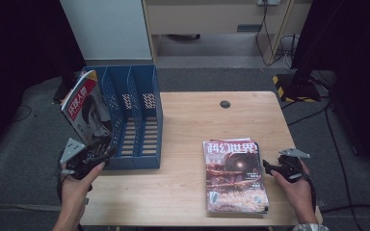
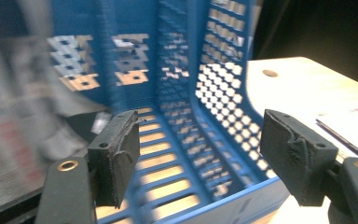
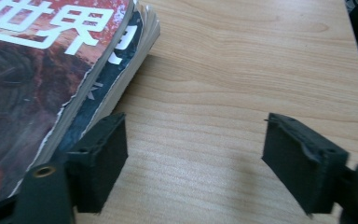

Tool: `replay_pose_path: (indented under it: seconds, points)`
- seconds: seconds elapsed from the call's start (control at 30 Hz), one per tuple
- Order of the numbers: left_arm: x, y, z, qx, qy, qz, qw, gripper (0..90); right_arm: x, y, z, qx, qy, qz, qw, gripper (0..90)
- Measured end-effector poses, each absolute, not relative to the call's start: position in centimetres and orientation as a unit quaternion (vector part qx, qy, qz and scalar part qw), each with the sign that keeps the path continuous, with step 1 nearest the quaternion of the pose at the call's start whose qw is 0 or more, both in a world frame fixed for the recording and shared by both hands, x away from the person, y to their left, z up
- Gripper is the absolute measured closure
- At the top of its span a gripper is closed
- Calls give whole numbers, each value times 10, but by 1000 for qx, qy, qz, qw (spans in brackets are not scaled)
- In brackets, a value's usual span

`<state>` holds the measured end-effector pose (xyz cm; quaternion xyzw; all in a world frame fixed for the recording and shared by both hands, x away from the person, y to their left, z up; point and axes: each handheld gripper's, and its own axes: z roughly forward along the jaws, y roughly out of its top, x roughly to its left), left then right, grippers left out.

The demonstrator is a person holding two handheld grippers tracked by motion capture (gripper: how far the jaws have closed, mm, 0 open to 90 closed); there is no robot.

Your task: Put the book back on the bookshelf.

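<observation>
A blue file rack point(image 1: 135, 110) with three compartments stands at the left of the wooden table point(image 1: 192, 115). A red-and-white magazine point(image 1: 84, 108) leans upright at the rack's left side. My left gripper point(image 1: 107, 149) is at the rack's near left corner. In the left gripper view it point(image 2: 200, 128) is open, looking into the blue rack point(image 2: 223, 60), with the blurred magazine point(image 2: 9, 116) outside its left jaw. A stack of magazines point(image 1: 233, 175) lies flat at the front right. My right gripper point(image 1: 268, 167) is just right of it, open point(image 3: 196, 126) over bare wood, its left jaw beside the stack's edge point(image 3: 98, 93).
A round cable hole point(image 1: 225, 104) sits in the table's far middle. Behind the table stand a white cabinet point(image 1: 108, 29) and a wooden desk. A dark stand with a yellow-black striped foot point(image 1: 282, 86) and cables lie on the floor at the right.
</observation>
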<state>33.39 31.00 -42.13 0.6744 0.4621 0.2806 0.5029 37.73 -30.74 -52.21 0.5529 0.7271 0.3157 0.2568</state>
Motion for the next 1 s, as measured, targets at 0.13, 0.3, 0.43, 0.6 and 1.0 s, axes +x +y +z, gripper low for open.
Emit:
replay_pose_path:
  seconds: [0.13, 0.3, 0.43, 0.6, 1.0]
  points:
    - [344, 279, -423, 694, 444, 262, 504, 274, 371, -310, -516, 545, 730, 319, 261, 343]
    - [356, 229, -425, 717, 416, 237, 507, 270, 358, -320, -503, 533, 727, 337, 274, 476]
    - [362, 204, -428, 724, 408, 225, 510, 270, 354, -325, -497, 528, 719, 354, 280, 537]
    - [375, 162, -434, 732, 400, 189, 518, 270, 351, -319, -490, 510, 723, 378, 273, 625]
    - [381, 84, -473, 782, 367, 141, 484, 279, 349, -291, -493, 465, 750, 413, 226, 663]
